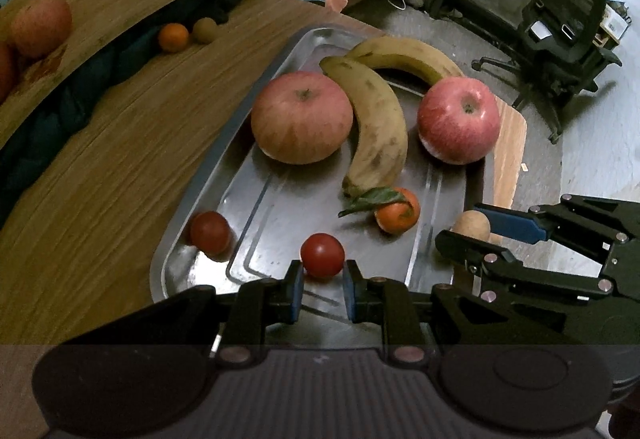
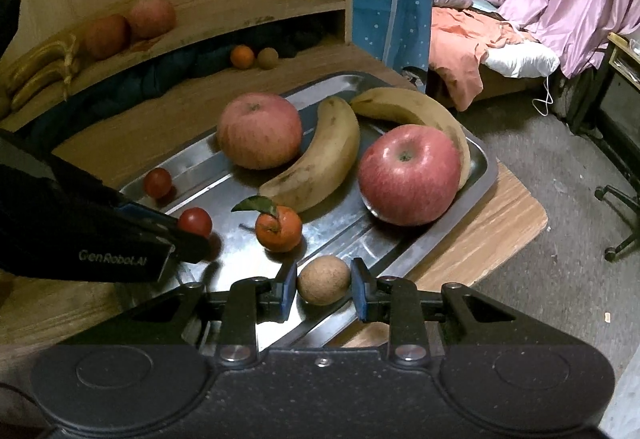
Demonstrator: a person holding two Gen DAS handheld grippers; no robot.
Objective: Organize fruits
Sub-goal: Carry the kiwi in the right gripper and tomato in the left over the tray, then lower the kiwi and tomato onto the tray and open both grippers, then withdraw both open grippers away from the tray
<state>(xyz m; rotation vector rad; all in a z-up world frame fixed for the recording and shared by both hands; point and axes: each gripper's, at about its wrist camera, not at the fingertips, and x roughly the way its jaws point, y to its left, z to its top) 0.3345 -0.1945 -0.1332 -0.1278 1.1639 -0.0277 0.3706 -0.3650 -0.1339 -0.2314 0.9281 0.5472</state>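
Tray: a steel tray (image 1: 208, 175) is sitting on a wooden table (image 1: 100, 167), one corner hanging past the table's edge.
Left gripper: the left gripper (image 1: 322, 281) is reaching over the tray's near end, its blue pads bracketing a small red tomato (image 1: 322, 254); the pads are standing just beside the tomato, and whether they are touching it I cannot tell.
Right gripper: the right gripper (image 2: 324, 285) is straddling a brown kiwi (image 2: 323, 279) at the tray's near rim, fingers spread a little wider than the fruit, contact unclear.
Second tomato: another tomato (image 1: 209, 232) is lying at the tray's near left corner.
Tangerine: a leafy tangerine (image 2: 278, 228) is resting mid-tray, near the kiwi.
Apples: a paler apple (image 1: 301, 117) and a redder apple (image 1: 459, 119) are sitting either side of a banana (image 1: 378, 127).
Back banana: a second banana (image 1: 404, 57) is curving behind them.
Shelf: a wooden shelf (image 2: 224, 5) is holding apples, bananas and peel; an orange and a kiwi are lying below it.
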